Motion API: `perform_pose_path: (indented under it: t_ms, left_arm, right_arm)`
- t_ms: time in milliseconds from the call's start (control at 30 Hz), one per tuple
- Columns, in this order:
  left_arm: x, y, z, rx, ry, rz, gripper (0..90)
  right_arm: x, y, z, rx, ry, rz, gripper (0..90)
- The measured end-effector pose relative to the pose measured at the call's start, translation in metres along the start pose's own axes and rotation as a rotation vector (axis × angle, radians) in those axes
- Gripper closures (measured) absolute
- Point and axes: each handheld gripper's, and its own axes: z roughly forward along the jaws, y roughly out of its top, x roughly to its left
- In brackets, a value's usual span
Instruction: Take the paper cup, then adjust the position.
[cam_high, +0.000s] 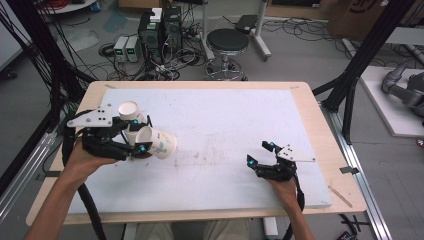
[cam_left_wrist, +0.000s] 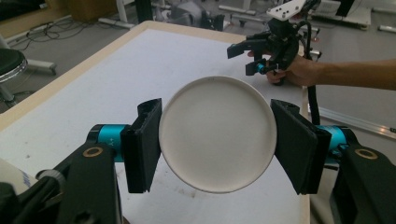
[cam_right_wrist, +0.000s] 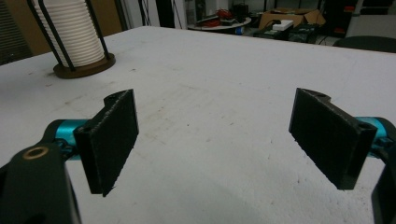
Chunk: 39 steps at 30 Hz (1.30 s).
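Over the left part of the white worktop (cam_high: 215, 115), the left tongs (cam_high: 140, 137) pinch a white paper cup (cam_left_wrist: 217, 133) by its sides, one black pad pressed to each side of the round rim. From the high view the cup (cam_high: 159, 142) lies tilted on its side, a faint printed pattern on its wall and its mouth turned back toward the person's left hand (cam_high: 82, 159). A second white cup (cam_high: 129, 111) sits just behind the tongs, mouth facing up, close beside the held one. Near the worktop's right edge, well apart from the cups, the right tongs (cam_high: 260, 154) are held low in the right hand (cam_high: 285, 187) with the jaws spread wide and nothing between them; bare worktop shows between the pads (cam_right_wrist: 112, 140). In the right gripper view a stack of white cups in a wire holder (cam_right_wrist: 74, 35) stands on a round base at the far left of the worktop.
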Motion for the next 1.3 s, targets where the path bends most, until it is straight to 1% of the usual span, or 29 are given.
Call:
perform_pose_path:
  t_ms: [67,100,167,200,233,300,333,500,633,700,867,1067,1200,1267,1300]
  left_arm:
    - [-0.001,-0.01,0.002,-0.03,0.008,-0.003,37.1]
    - [-0.001,-0.01,0.002,-0.03,0.008,-0.003,37.1]
    - [-0.001,-0.016,0.003,-0.058,0.005,-0.009,37.1]
    - [-0.002,-0.02,0.004,-0.07,0.008,0.0,37.1]
    - [-0.002,-0.02,0.004,-0.07,0.008,0.0,37.1]
    - [-0.003,-0.027,0.006,-0.096,0.005,0.006,37.1]
    - [-0.003,-0.027,0.006,-0.096,0.005,0.006,37.1]
    - [-0.005,-0.039,0.011,-0.122,-0.012,0.001,37.0]
    - [-0.005,-0.042,0.013,-0.105,-0.007,0.001,37.0]
    - [-0.005,-0.044,0.013,-0.117,-0.013,-0.007,37.0]
    - [-0.003,-0.049,0.012,-0.112,-0.008,-0.02,37.1]
    - [-0.001,-0.05,0.012,-0.112,-0.002,-0.025,37.1]
    - [0.0,-0.051,0.013,-0.118,-0.004,-0.032,37.0]
    - [0.0,-0.051,0.013,-0.116,-0.003,-0.03,37.0]
    - [-0.001,-0.051,0.014,-0.119,-0.005,-0.032,37.0]
  right_arm:
    - [0.0,0.0,0.0,0.0,-0.001,0.002,16.0]
    - [0.0,0.0,0.0,0.0,-0.001,0.002,16.0]
    - [0.0,0.0,0.0,-0.002,-0.001,0.003,16.0]
    - [0.0,0.0,0.0,-0.002,-0.002,0.003,16.0]
    - [0.0,0.0,0.0,-0.002,-0.002,0.003,16.0]
    - [0.0,0.0,0.0,-0.003,-0.003,0.002,16.0]
    - [0.0,0.0,0.0,-0.003,-0.004,0.003,16.0]
    - [0.0,0.0,0.0,-0.004,-0.007,-0.001,16.0]
    - [0.001,0.0,-0.001,-0.002,-0.007,0.0,16.0]
    - [0.001,0.0,0.0,-0.003,-0.007,-0.001,16.0]
    - [0.0,0.0,-0.001,-0.009,-0.001,-0.003,16.0]
    - [0.001,-0.001,-0.001,-0.012,0.005,-0.014,16.0]
    - [0.001,-0.001,-0.002,-0.029,0.011,-0.021,16.0]
    - [0.001,-0.002,-0.003,-0.025,0.02,-0.012,17.5]
    - [0.001,-0.002,-0.003,-0.027,0.01,-0.011,18.7]
